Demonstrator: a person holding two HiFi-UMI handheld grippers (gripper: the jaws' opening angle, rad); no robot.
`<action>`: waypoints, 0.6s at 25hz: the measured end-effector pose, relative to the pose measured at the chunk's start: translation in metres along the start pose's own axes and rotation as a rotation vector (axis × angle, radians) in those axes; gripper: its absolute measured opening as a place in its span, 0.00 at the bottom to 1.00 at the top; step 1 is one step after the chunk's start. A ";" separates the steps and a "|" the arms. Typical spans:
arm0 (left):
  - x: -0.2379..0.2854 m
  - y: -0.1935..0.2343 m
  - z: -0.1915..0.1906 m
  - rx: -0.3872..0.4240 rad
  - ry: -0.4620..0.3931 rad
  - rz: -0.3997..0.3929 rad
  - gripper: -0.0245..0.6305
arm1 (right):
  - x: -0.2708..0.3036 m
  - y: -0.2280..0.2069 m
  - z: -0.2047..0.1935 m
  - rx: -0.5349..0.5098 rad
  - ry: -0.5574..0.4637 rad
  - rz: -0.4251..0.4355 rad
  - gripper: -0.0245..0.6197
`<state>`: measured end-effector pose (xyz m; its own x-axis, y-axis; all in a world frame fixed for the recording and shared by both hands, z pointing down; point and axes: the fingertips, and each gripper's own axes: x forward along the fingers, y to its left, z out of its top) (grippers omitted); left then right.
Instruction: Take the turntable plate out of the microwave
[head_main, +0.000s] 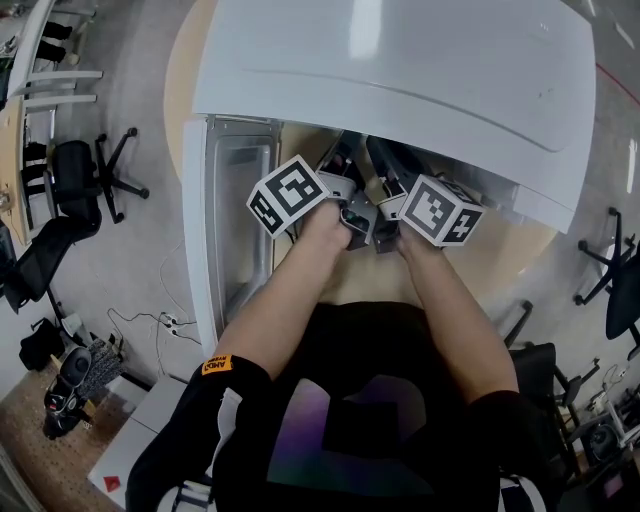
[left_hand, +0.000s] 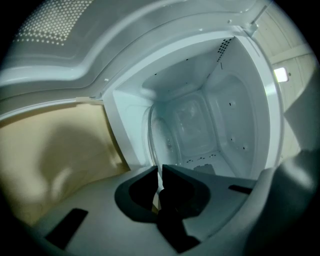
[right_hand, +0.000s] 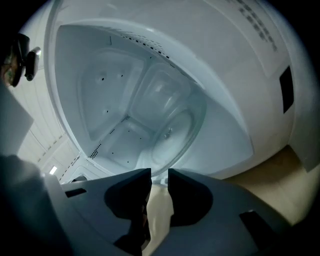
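Note:
A white microwave (head_main: 400, 60) sits on a pale round table (head_main: 178, 80), its door (head_main: 240, 220) swung open to the left. The clear glass turntable plate (left_hand: 167, 135) lies inside the white cavity, its near rim at the opening. My left gripper (left_hand: 160, 167) is rolled onto its side, and its jaws are shut on the thin rim of the plate. My right gripper (right_hand: 159, 172) is also rolled. The plate (right_hand: 175, 130) reaches its tips, but the jaws stand apart with the table showing through the gap. In the head view both grippers (head_main: 340, 160) (head_main: 385, 162) reach under the microwave's top.
The door's dotted window (left_hand: 50, 25) is close beside the left gripper. Black office chairs (head_main: 80, 180) stand on the floor at the left, others at the right (head_main: 615, 260). Cables and a white box (head_main: 130, 440) lie at the lower left.

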<state>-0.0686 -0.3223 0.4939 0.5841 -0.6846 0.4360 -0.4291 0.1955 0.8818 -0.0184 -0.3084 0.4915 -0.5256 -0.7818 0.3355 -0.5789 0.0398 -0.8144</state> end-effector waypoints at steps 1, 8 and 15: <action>0.000 0.000 0.001 0.001 -0.001 0.001 0.15 | 0.001 0.001 0.000 0.011 -0.001 0.006 0.18; -0.001 0.001 0.002 0.019 -0.002 -0.009 0.15 | 0.000 0.000 0.003 0.079 -0.024 0.016 0.18; -0.002 -0.005 0.003 0.034 0.015 -0.052 0.15 | -0.003 0.002 0.003 0.112 -0.043 0.025 0.18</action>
<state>-0.0698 -0.3237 0.4883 0.6165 -0.6827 0.3923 -0.4205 0.1358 0.8971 -0.0163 -0.3082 0.4872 -0.5108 -0.8072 0.2957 -0.4914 -0.0081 -0.8709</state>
